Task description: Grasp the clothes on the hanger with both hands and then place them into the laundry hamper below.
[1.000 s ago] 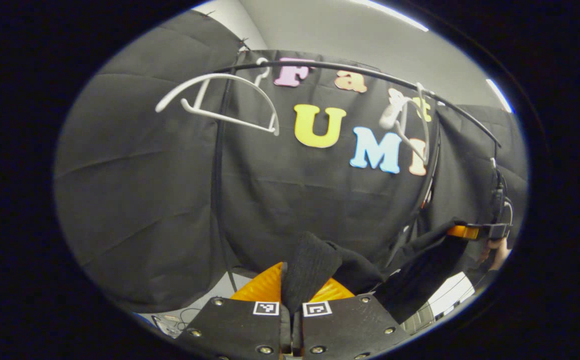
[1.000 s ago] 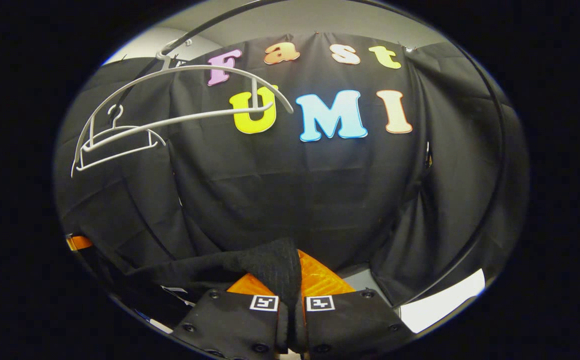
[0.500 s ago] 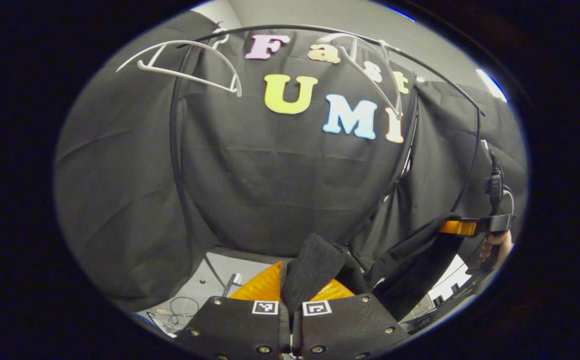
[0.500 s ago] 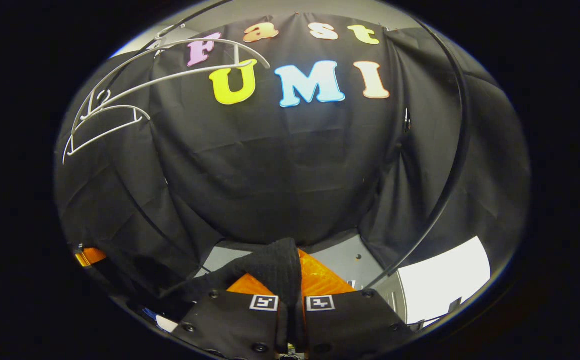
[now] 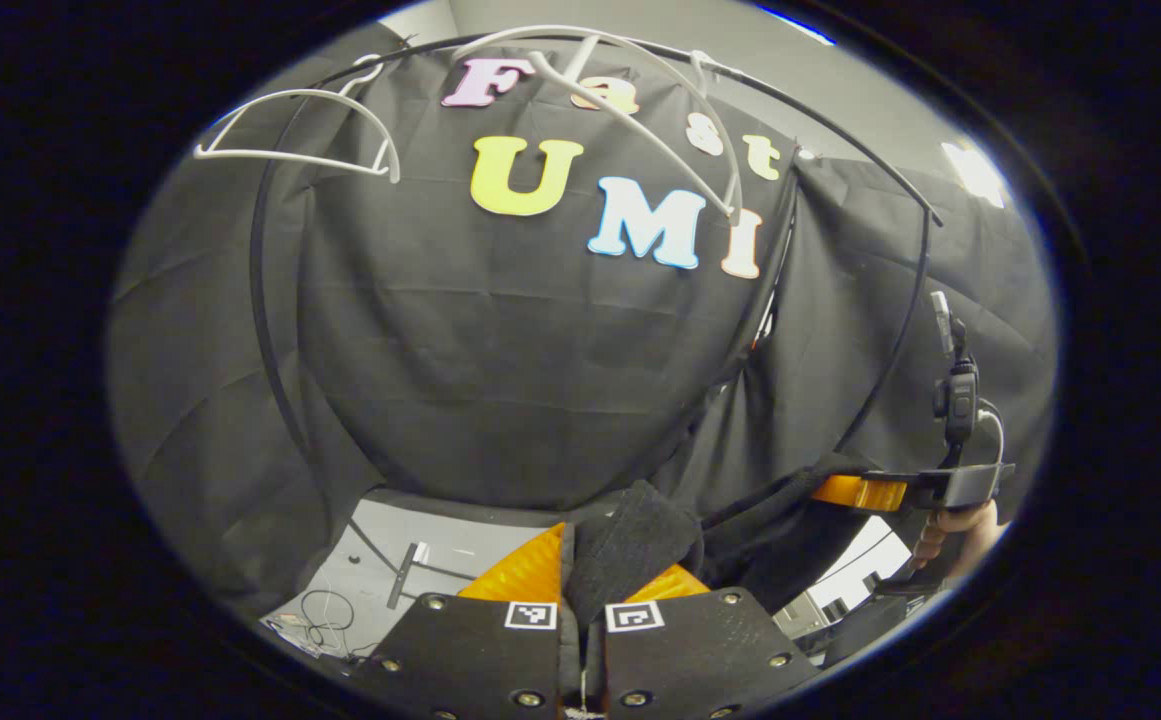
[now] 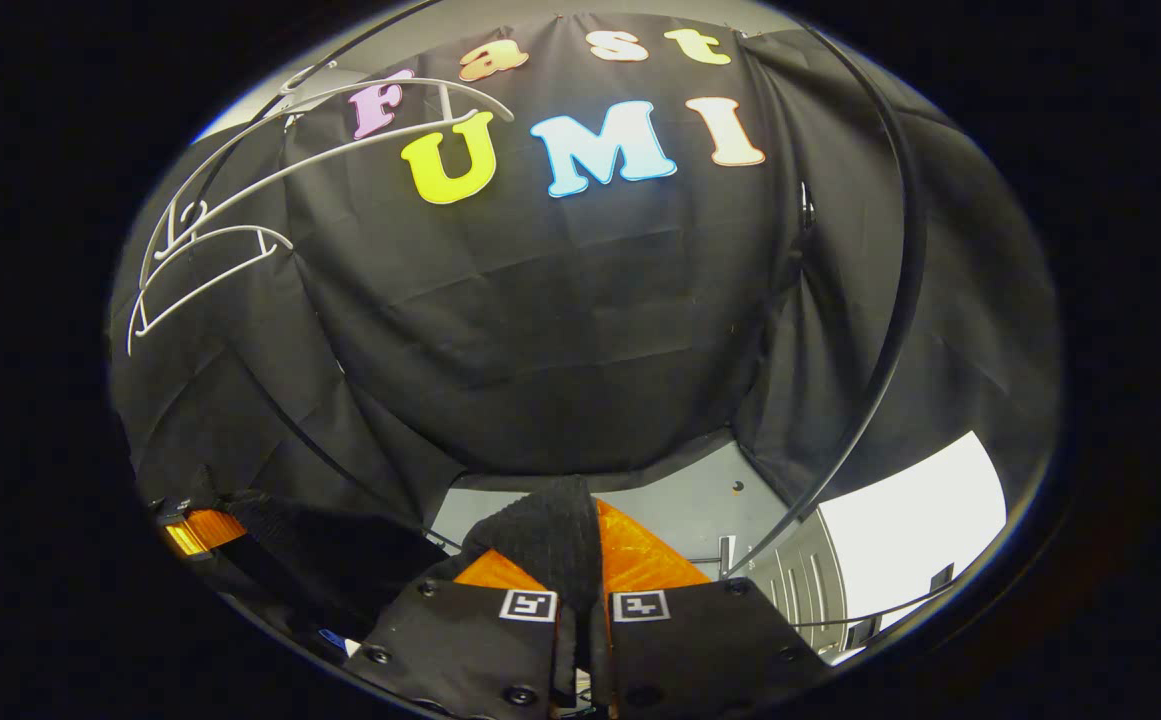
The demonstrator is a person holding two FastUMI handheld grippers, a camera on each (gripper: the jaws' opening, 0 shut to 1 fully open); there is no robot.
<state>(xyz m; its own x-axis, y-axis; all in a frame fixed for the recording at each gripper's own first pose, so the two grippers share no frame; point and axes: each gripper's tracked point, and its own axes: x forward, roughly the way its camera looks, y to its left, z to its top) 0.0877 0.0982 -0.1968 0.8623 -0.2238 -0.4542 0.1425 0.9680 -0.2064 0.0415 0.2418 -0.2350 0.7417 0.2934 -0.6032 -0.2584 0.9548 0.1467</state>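
We are holding the black garment (image 5: pixel 630 540) off its white hanger (image 5: pixel 640 110) (bare on the rail), left gripper (image 5: pixel 585 570) and right gripper (image 6: pixel 585 560) each clenched on an end; placing it into the hamper remains.

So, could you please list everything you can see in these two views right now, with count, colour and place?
garment: one, black, stretched between the two grippers, off the hangers.
hangers: two, white, bare, hooked on the rail up high.
rail: one, black, curved frame before the cloth wall.
floor: grey, below the cloth, with cables and a small tool in the left gripper view.
white panel: one, low at the right in the right gripper view.
left gripper: shut on the garment.
right gripper: shut on the garment.
hand: one, holding the right gripper.
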